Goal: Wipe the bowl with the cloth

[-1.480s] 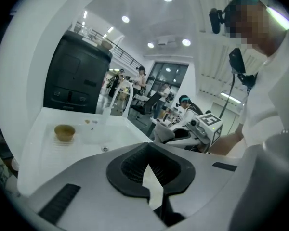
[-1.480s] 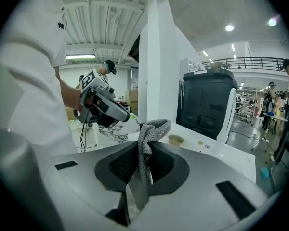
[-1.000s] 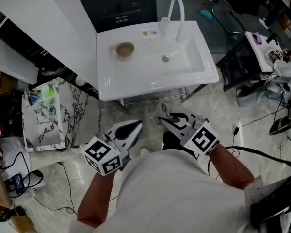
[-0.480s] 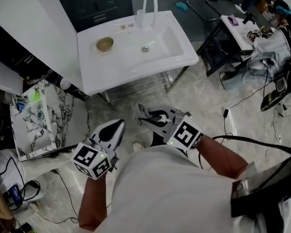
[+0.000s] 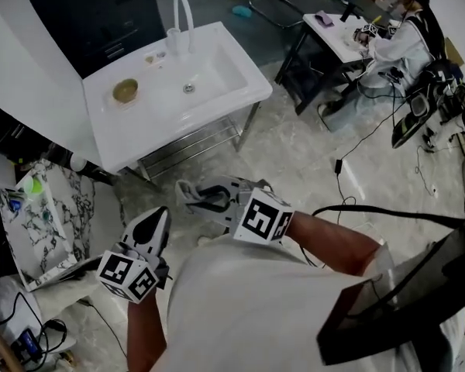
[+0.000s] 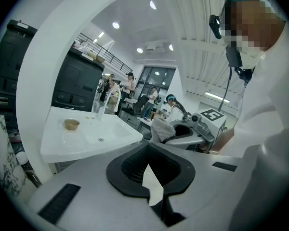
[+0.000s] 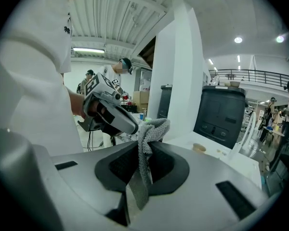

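— What's the cloth [image 7: 153,128] made of?
— Grey fabric with a rough, looped weave, quite matt.
— And the sink [image 5: 139,134]?
— White, smooth and glossy, like glazed ceramic. The tan bowl [image 5: 125,91] on it looks duller.
— The tools?
— The right gripper [image 7: 140,177] and left gripper [image 6: 152,184] have smooth matt grey plastic shells, with black ribbed pads lining the jaws. The floor [image 5: 294,157] is shiny marbled stone.
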### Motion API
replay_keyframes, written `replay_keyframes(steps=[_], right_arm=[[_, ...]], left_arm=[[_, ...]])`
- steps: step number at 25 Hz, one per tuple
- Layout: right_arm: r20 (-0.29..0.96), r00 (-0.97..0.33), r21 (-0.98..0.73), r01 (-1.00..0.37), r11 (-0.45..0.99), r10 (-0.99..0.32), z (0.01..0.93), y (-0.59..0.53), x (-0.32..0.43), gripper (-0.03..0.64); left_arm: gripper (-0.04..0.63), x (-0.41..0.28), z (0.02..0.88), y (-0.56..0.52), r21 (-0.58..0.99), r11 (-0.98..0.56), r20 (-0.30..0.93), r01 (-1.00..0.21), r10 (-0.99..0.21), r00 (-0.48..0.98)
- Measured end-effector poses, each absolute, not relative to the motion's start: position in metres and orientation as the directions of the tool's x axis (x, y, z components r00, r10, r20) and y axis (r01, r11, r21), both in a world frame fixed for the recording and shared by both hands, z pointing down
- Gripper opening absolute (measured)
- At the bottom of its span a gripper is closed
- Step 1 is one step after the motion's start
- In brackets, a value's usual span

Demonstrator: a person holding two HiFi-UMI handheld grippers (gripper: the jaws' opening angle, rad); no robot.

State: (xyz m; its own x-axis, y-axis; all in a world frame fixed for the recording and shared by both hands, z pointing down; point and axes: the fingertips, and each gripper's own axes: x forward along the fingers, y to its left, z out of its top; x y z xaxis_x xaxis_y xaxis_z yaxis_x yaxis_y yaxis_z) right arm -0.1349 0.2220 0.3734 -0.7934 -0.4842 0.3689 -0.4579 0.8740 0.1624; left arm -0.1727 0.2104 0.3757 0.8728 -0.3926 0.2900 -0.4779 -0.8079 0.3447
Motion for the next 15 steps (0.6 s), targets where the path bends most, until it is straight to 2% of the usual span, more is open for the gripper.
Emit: replay_keyframes(steps=[15], right_arm=[[0.374, -0.778, 0.179, -0.474, 0.862, -0.506, 0.365, 0.226, -0.122, 0.046]], left_arm=[[0.011, -0.163, 0.380, 0.218, 0.338, -0.811, 0.312, -0.477, -0.381, 0.870]])
